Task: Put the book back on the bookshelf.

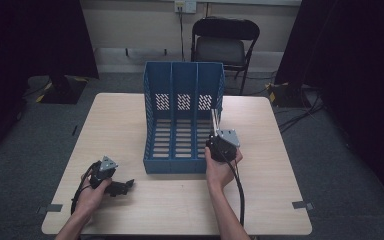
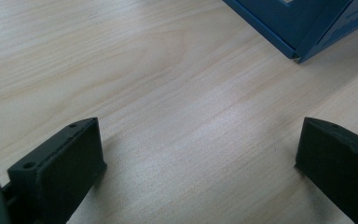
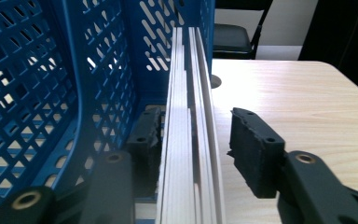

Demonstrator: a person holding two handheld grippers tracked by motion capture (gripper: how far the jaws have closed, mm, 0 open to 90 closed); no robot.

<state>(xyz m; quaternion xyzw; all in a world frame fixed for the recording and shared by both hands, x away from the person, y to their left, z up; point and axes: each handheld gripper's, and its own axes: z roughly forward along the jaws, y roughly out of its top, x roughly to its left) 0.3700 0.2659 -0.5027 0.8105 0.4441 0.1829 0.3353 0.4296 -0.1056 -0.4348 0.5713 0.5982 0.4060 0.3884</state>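
The right gripper [image 3: 193,140] stands with its two black jaws spread either side of a stack of thin white boards [image 3: 189,154], seen edge-on, not clamping it. The stack stands upright at the right end of one blue perforated plastic file rack [image 1: 182,117] with three compartments, on the pale wooden table [image 1: 130,200]. The left gripper [image 2: 200,154] rests spread wide over bare tabletop. One black folding chair [image 1: 224,45] stands beyond.

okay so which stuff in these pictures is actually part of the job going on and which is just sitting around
In the job:
- blue file rack
- white folder, edge-on at the rack's right end, between the open jaws of the right gripper

Just about:
- left gripper, open over bare table
- black folding chair behind the table
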